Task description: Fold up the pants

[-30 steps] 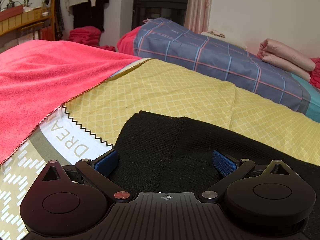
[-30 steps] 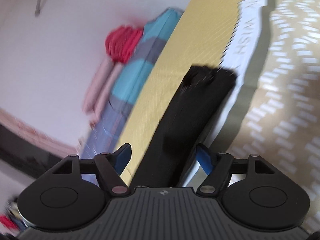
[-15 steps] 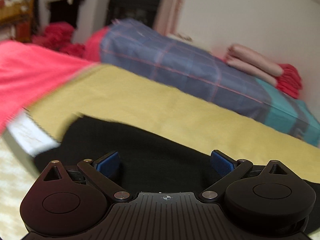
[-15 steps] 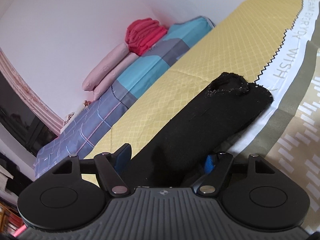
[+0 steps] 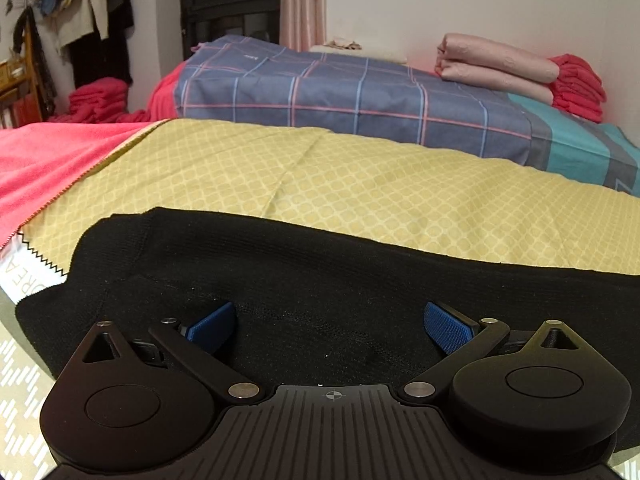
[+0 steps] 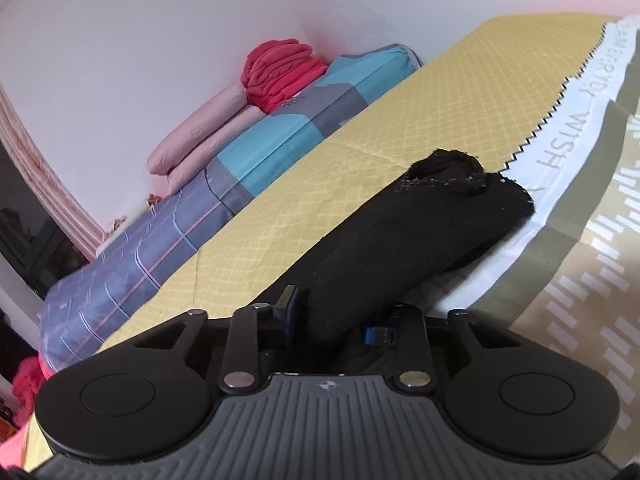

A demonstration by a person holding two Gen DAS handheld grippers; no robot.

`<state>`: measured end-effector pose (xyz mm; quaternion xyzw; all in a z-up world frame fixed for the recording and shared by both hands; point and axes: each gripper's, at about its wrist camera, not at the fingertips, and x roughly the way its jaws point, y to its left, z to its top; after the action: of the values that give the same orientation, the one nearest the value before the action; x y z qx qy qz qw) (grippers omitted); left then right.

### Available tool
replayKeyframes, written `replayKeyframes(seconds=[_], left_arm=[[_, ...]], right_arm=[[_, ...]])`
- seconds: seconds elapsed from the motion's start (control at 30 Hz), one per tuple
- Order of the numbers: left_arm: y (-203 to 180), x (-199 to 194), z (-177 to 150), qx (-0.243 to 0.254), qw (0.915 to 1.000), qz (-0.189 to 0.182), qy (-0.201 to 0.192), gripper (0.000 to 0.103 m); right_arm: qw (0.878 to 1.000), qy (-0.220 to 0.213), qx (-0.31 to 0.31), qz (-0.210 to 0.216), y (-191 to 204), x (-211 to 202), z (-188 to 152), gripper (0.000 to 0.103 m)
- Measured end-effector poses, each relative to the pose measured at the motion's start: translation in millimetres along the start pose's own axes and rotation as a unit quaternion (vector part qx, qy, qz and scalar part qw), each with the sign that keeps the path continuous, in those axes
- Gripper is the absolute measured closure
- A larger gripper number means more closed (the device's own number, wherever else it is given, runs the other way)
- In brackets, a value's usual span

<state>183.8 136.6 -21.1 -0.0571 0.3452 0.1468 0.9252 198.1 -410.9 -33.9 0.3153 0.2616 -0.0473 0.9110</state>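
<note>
Writing first: the white band of the bed cover [image 6: 576, 136] beyond the right fingers reads "WISH", then partly legible letters like "ERYDY". In the left wrist view the same band [image 5: 28, 284], left of the left fingers, shows "REA", cut off. No brand marks readable on either gripper.

Black pants [image 5: 320, 280] lie on the bed, on the yellow diamond-pattern cover [image 5: 360, 184]. Left gripper [image 5: 330, 326] hovers over the pants; its blue fingers [image 5: 448, 328] are spread wide with pants fabric below and between them, pads not pressing anything.

Right gripper [image 6: 340, 320]: its fingers are closing, with a bunched length of pants leg [image 6: 400, 240] between them; the left finger [image 6: 290, 308] sits against the fabric, and the leg runs ahead of the fingers to a frayed cuff [image 6: 452, 168] at the zigzag edge.

Changes: a second ago the right fingers were spread beside the leg and the view was blurred and rolled; now they have drawn in tight on the cloth. The left view has slid along the pants, so the pink blanket [image 5: 48, 160] sits further left of the fingers and the folded pink and red stack [image 5: 520, 72] beyond the right finger is now in fuller view. Plaid bedding [image 5: 340, 96] lies beyond the yellow cover.
</note>
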Motion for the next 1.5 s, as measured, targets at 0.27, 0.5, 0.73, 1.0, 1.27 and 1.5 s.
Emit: replayKeyframes(seconds=[0.27,0.5,0.73,1.0,1.27,1.5], left_arm=[[0,-2,-1,0.001,1.0,0.001,-0.001,0.0],[0,-2,-1,0.001,1.0,0.001,-0.001,0.0],[0,-2,-1,0.001,1.0,0.002,-0.001,0.0],[-1,-2,-1,0.001,1.0,0.002,-0.001,0.0],[0,-4,0,-0.002,1.0,0.0,-0.005,0.0],[17,-25,5,-0.029,0.9977,-0.004,-0.062,0.0]], right_arm=[[1.0,-0.001,0.013,0.007,-6,0,0,0.072],[1.0,0.0,0.019,0.012,-10,-1,1,0.072],[1.0,0.001,0.023,0.015,-10,-2,2,0.072],[1.0,0.001,0.024,0.015,-11,-2,2,0.072],[1.0,0.001,0.025,0.016,-12,-2,3,0.073],[0.982,-0.043,-0.159,-0.095,51,-15,-11,0.076]])
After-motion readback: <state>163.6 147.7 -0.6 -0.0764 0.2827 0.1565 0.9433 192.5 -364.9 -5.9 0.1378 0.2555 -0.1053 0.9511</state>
